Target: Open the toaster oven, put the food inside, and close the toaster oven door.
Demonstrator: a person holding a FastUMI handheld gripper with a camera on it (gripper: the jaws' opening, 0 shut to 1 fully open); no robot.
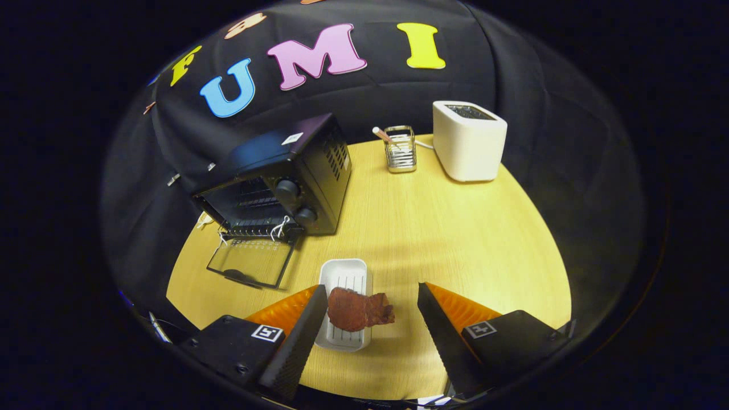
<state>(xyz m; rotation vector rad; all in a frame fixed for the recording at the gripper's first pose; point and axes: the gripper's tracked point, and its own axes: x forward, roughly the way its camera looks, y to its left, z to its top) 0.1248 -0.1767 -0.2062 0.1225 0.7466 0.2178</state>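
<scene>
The piece of meat (pixel 359 310) is lying low in the centre of the frame, half on a small white tray (pixel 343 277) and half hanging off the tray's right edge over the wooden table (pixel 455 228). The gripper (pixel 371 307) is hovering with its fingers spread wide apart, the meat sitting between them and neither finger touching it. Up and to the left, the toaster oven (pixel 285 179) is standing with its glass door (pixel 250 263) already folded down flat onto the table. Toward the upper right, a wire holder (pixel 401 149) and a white toaster (pixel 469 139) are waiting well clear. The risk, as I am judging it: the left finger is hanging close to the tray's edge, so a closing squeeze could be catching the rim and dragging the tray, or pinching only the overhanging flap so the meat is slipping free on the way to the oven.
</scene>
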